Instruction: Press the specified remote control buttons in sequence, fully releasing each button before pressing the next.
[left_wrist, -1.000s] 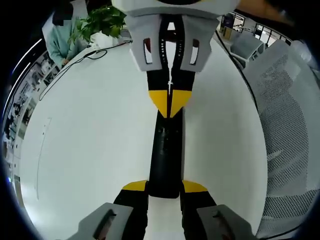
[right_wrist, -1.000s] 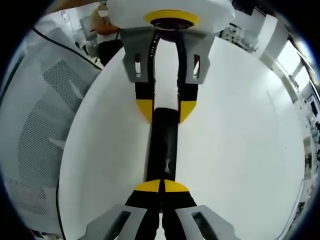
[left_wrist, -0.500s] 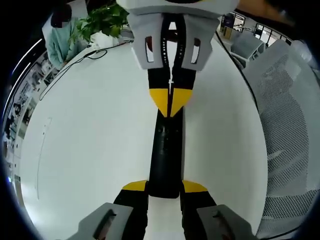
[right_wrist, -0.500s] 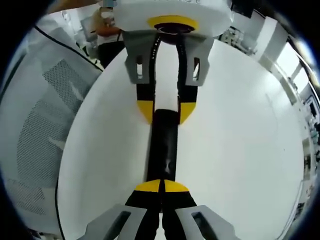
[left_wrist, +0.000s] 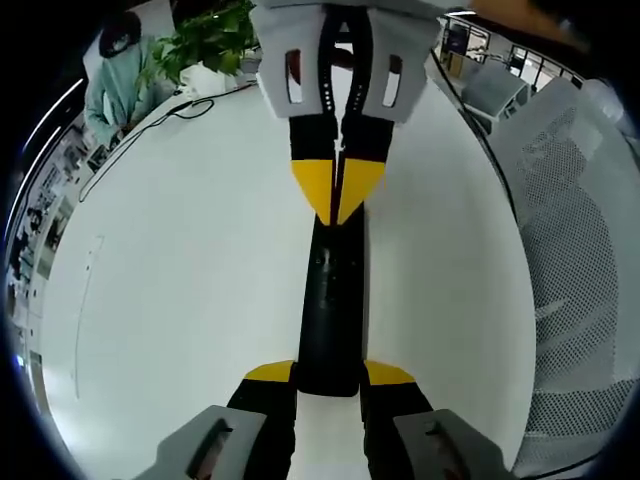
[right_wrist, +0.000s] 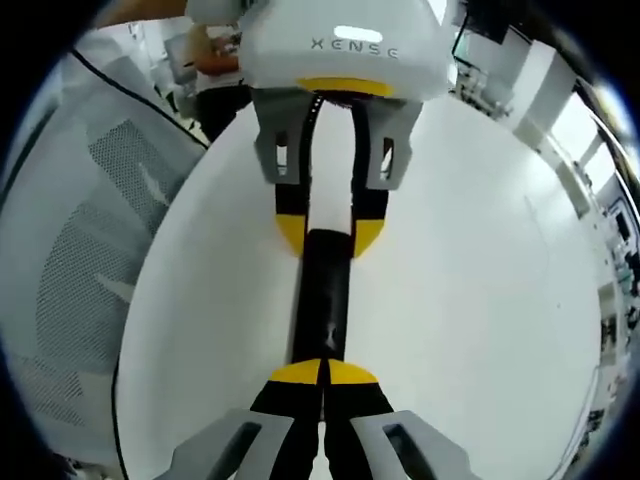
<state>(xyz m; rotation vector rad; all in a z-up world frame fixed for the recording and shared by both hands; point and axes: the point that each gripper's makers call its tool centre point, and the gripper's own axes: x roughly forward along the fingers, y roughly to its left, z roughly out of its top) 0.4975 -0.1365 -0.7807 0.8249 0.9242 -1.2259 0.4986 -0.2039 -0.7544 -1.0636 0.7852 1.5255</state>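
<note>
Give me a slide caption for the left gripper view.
Left gripper holds one end of a black remote on the white table; the right gripper, jaws closed, touches its far end.

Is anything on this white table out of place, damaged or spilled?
Nothing stands out. The long black remote control lies flat on the white table, held at one end by the left gripper, with the shut right gripper at its other end. Nothing looks spilled or broken.

Quick count: 1 black remote control (left_wrist: 332, 310), 2 grippers, the left gripper (left_wrist: 330, 378) and the right gripper (right_wrist: 322, 372), 1 white bench (left_wrist: 180, 260), 1 potted plant (left_wrist: 205, 40), 1 black cable (left_wrist: 150, 125), 1 mesh chair (left_wrist: 580, 260).
</note>
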